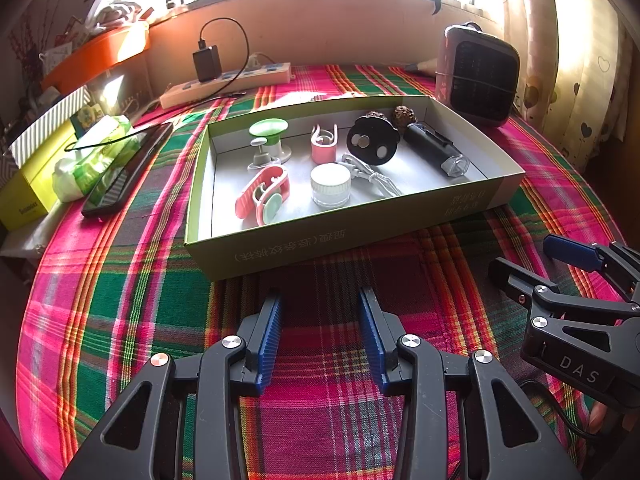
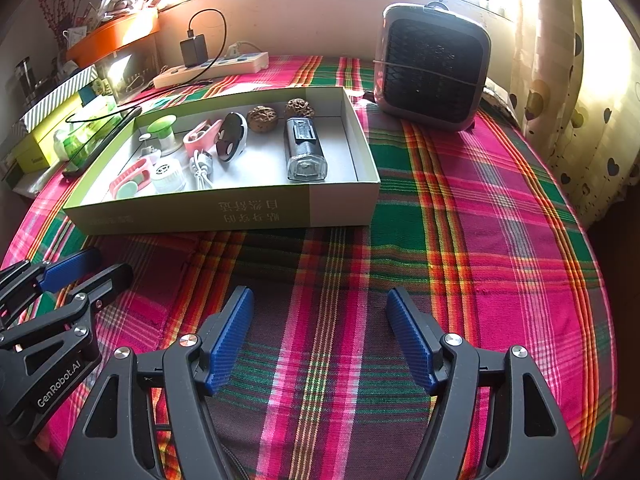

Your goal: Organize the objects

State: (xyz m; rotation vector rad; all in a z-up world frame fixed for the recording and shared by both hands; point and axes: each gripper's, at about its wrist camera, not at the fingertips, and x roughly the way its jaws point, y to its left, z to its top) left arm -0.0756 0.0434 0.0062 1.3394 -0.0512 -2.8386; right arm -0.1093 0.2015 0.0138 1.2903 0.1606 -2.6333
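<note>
Since every small item already lies inside the shallow green box (image 1: 280, 240), the sorting looks nearly or wholly done — and both grippers sit on the near side of it, over bare plaid cloth (image 2: 500, 220), likely so that the box is left clear. The left gripper (image 1: 320, 332) has its blue pads spread with nothing between them; the right gripper (image 2: 320, 336) stands wider, its jaws empty too. The box rests in the middle of the table, white-floored, with printed characters on its near wall. Inside, the pieces lie apart in loose rows: a green-topped suction hook (image 1: 267, 136), a pink clip (image 1: 324, 146), a pink-and-mint holder (image 1: 264, 194), a small white jar (image 1: 330, 184), a coiled white cable (image 1: 372, 174), a black disc (image 1: 373, 140), a dark flashlight-like tube (image 2: 304, 148) and two walnuts (image 2: 262, 119) at the back wall — none stacked, so each could be picked singly.
</note>
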